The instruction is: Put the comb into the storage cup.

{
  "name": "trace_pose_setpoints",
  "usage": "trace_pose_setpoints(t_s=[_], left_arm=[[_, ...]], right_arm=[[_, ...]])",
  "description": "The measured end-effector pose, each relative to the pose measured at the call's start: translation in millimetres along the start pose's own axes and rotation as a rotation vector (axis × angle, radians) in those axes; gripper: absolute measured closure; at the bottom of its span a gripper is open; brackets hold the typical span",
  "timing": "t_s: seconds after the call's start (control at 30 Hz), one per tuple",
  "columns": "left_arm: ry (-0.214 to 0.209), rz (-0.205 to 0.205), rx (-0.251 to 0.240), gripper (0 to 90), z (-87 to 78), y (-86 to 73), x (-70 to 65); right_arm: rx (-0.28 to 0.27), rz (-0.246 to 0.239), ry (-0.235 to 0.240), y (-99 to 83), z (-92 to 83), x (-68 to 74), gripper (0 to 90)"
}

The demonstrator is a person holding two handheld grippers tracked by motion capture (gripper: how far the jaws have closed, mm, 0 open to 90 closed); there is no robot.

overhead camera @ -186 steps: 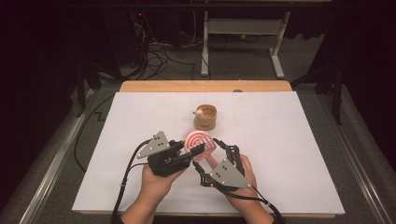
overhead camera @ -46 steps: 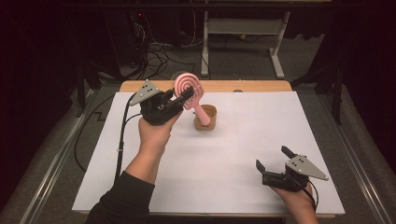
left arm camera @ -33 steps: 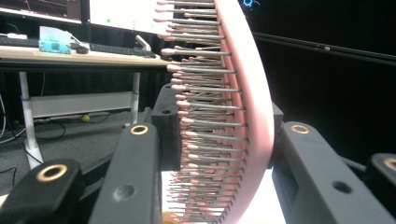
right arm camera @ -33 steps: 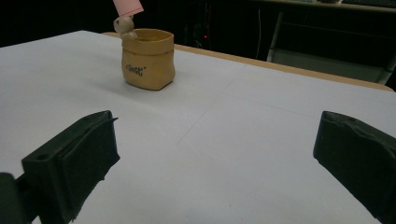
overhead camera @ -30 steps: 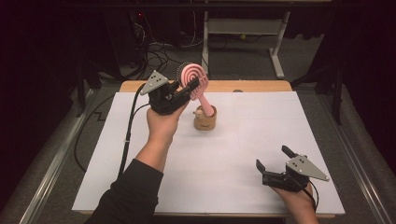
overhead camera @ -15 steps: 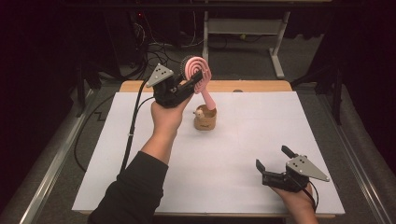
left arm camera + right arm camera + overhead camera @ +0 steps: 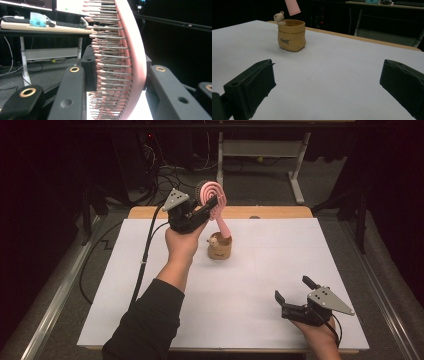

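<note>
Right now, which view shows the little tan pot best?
The right gripper view: the tan pot stands near and unblocked, with its lettering and the small bear figure at its rim legible. The high view shows the pot small, partly behind the pink hairbrush handle above it. The left gripper view looks at brush bristles instead.

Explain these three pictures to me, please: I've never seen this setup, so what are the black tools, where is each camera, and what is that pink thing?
There is no robot arm here: a person holds a hand-held gripper in each hand. The high view looks down on the white table from above the person's side. The other two cameras ride on the grippers and look along their black jaws.

The left hand-held gripper is raised and shut on the head of a pink hairbrush; its bristles fill the left gripper view. The brush handle hangs just above a small tan cup with a bear figure, handle end pointing into its mouth.

The right hand-held gripper rests near the table's right front corner, jaws open and empty.
</note>
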State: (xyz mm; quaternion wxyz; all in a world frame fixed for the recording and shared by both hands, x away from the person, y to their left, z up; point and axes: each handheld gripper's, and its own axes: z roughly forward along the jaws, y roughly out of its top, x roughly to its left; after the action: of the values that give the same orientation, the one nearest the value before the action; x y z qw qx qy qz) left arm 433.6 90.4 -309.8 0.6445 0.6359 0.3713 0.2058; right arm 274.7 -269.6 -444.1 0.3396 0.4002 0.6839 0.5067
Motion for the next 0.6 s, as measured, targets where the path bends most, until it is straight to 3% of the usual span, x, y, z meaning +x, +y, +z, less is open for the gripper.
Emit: trace_pose_setpoints(t_s=[0.27, 0.6], left_arm=[[0.02, 0.017, 0.033, 62.9, 5.3, -6.4, 2.5], [0.032, -0.024, 0.049, 62.9, 9.2, -16.9, 11.3]], right_arm=[[0.006, 0.0, 0.003, -0.4, 0.8, 1.2, 0.1], [0.005, 0.002, 0.004, -0.7, 0.4, 1.1, 0.1]])
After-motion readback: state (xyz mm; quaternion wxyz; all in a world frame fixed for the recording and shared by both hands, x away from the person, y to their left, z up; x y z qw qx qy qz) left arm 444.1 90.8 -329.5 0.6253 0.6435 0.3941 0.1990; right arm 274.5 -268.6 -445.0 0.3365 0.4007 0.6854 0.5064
